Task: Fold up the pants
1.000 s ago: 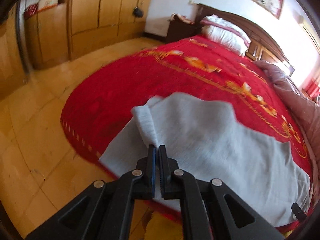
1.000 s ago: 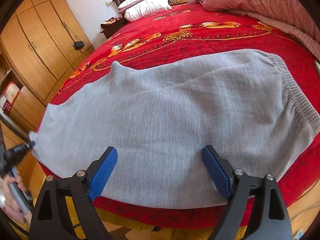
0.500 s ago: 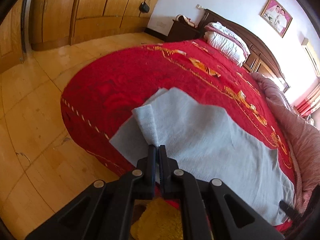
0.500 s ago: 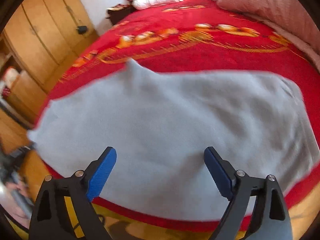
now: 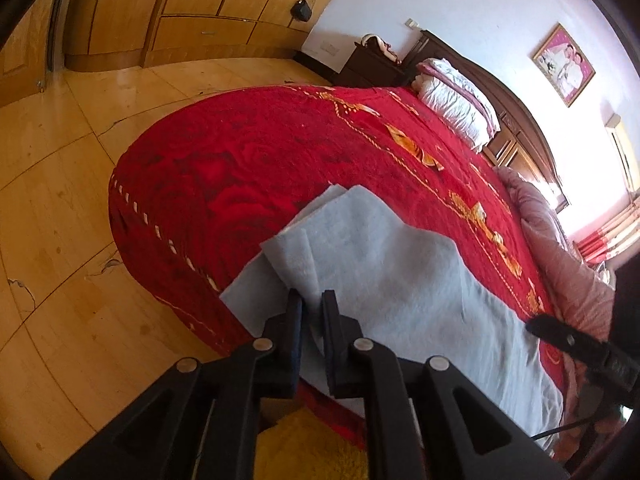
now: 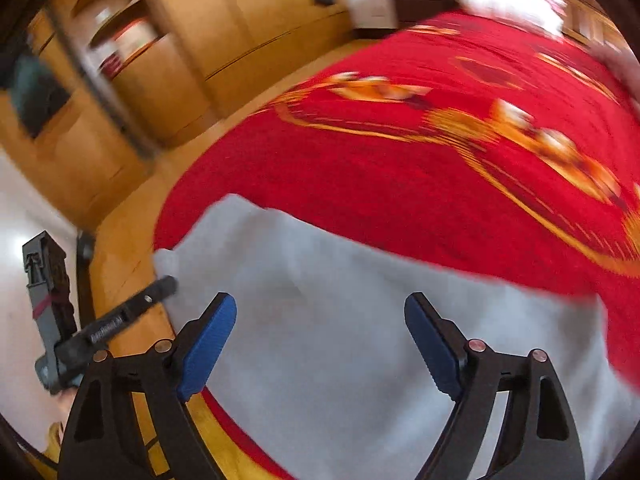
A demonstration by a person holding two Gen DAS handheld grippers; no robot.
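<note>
Grey pants (image 5: 400, 280) lie flat along the near edge of the red bedcover (image 5: 240, 152). My left gripper (image 5: 311, 300) pinches a raised fold at the leg end near the bed's corner; its jaws are just opening, with the cloth still between the pads. In the right wrist view, blurred by motion, my right gripper (image 6: 320, 304) hovers wide over the pants (image 6: 340, 340) near that same end. Its jaws are closing slightly and nothing is between them. The left gripper (image 6: 162, 286) shows at the cloth's left corner there.
Wooden floor (image 5: 60, 200) and a wardrobe (image 5: 180, 12) lie left of the bed. Pillows (image 5: 460, 100) and a dark headboard are at the far end, a pink quilt (image 5: 560, 260) along the right side. A yellow mat (image 5: 312, 440) lies below the grippers.
The right gripper has swept left along the pants toward the leg end, rolling as it went. The left gripper's jaws have parted slightly and its view has rolled; the fold stays between them.
</note>
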